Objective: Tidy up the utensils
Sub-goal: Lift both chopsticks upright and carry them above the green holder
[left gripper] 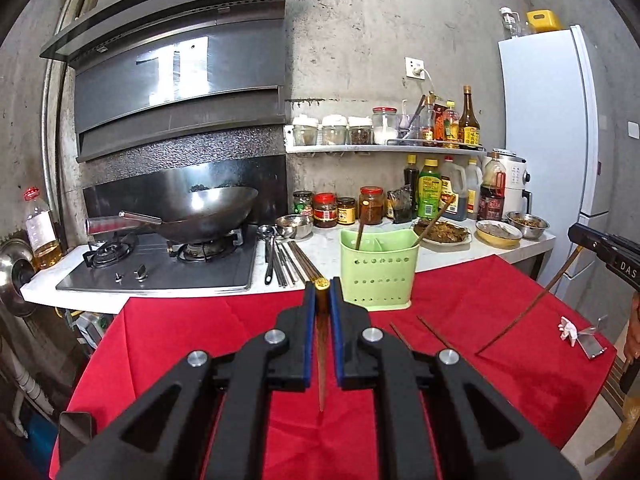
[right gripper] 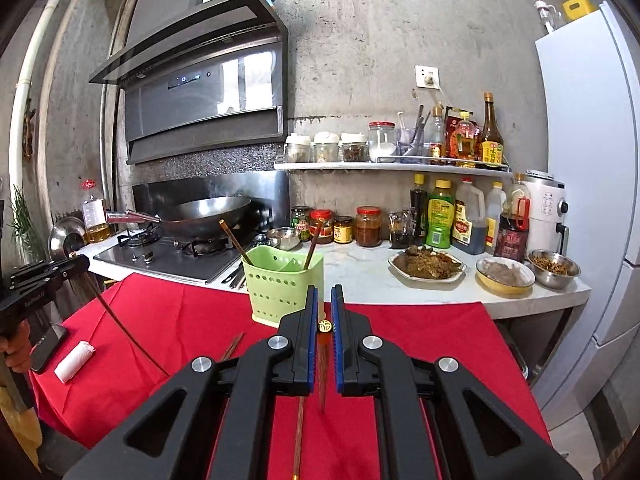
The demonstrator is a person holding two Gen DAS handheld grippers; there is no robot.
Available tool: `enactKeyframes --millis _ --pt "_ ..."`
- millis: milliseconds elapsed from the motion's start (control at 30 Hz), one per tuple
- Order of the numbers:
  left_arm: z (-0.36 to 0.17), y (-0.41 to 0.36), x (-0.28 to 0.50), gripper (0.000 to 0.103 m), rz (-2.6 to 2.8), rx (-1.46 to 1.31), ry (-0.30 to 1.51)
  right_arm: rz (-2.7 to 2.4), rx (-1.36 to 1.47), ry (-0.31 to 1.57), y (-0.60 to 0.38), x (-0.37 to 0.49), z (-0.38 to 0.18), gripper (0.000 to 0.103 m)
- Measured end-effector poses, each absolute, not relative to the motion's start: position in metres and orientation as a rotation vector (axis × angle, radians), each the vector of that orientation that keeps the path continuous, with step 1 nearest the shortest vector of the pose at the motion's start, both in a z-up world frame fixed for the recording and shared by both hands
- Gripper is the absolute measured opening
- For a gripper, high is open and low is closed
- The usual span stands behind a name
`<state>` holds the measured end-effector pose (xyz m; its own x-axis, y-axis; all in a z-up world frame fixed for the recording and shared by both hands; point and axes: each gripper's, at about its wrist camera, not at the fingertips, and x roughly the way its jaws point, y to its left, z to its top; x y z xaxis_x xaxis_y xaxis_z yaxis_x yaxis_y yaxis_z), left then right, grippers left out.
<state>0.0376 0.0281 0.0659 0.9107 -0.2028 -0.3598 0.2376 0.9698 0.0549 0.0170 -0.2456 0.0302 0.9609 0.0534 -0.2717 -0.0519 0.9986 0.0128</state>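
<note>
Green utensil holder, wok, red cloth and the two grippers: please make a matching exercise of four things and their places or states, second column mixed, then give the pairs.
Things:
1. green utensil holder
2. wok
3. left gripper
4. loose chopsticks

Places or states:
A. lying flat on the red cloth
B. jaws shut on a chopstick
C. standing upright at the far edge of the red cloth, with two chopsticks inside
D. sitting on the gas stove

Pairs: 1-C, 2-D, 3-B, 4-A. The right gripper likewise holds its own chopstick.
</note>
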Motion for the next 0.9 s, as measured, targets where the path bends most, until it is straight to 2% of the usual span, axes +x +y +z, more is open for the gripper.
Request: enactKeyframes --millis 267,600,900 --pt "0.051 0.034 0.049 0.008 -0.192 0.098 0.398 0.058 -0.019 0.359 -0.235 0.054 0.0 0.007" --pt "-0.012 0.033 0.065 0.007 -0.197 0.092 0.563 0.055 -0.06 0.434 -0.223 0.054 -0.036 0.007" --pt "-0.029 0.03 0.064 0.007 -0.202 0.093 0.591 0.043 -0.059 0.45 -0.221 0.048 -0.046 0.006"
